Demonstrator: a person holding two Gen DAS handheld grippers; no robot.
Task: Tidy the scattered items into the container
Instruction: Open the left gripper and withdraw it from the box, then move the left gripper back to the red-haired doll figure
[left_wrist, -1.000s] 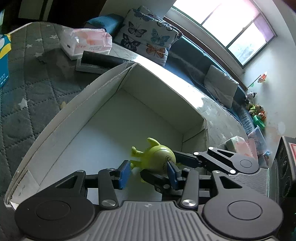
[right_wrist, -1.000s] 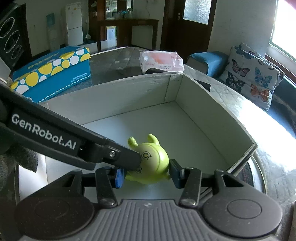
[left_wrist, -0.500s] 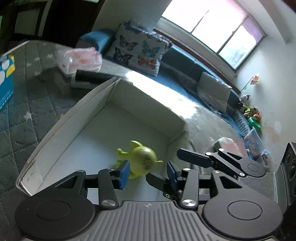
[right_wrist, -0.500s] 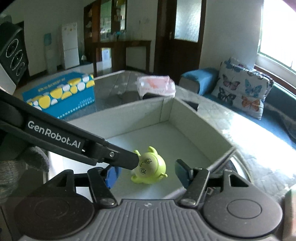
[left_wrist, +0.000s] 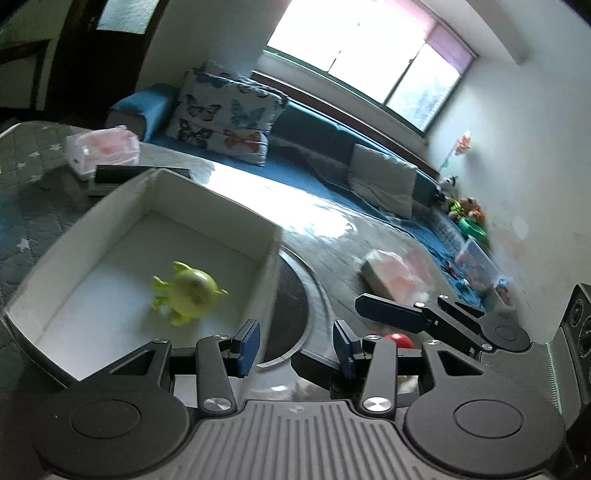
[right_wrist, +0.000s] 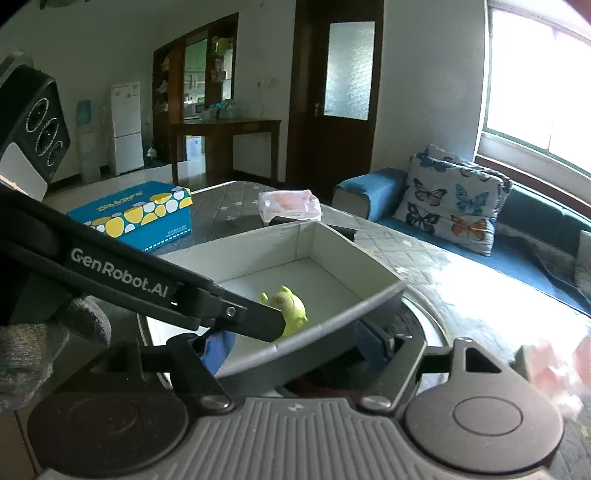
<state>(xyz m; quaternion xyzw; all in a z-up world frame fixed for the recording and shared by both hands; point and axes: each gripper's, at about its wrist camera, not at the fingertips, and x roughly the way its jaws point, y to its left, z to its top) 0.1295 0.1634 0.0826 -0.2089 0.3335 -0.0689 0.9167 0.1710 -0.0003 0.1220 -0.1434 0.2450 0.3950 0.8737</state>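
Note:
A lime-green alien toy (left_wrist: 186, 293) lies loose on the floor of the white cardboard box (left_wrist: 218, 206); the right wrist view shows the same toy (right_wrist: 288, 308) behind the box's near wall (right_wrist: 332, 325). My left gripper (left_wrist: 295, 349) hangs open over the table just right of the box, with nothing between its blue pads. My right gripper (right_wrist: 295, 345) sits back from the box's near wall, its jaws opening and holding nothing. One of its fingers (left_wrist: 391, 314) juts in from the right of the left wrist view. A small red ball (left_wrist: 400, 339) lies on the table beneath it.
Two pink tissue packs lie on the quilted table, one behind the box (left_wrist: 101, 151) and one to its right (left_wrist: 397, 275). A blue dotted carton (right_wrist: 136, 214) stands to the left. A grey-gloved hand (right_wrist: 37, 343) holds the left gripper. A blue sofa (right_wrist: 535, 251) runs under the window.
The right gripper's jaws let go of the green toy, which stays in the box. Both grippers drew back and rose away from the box, and the left one swung to the right.

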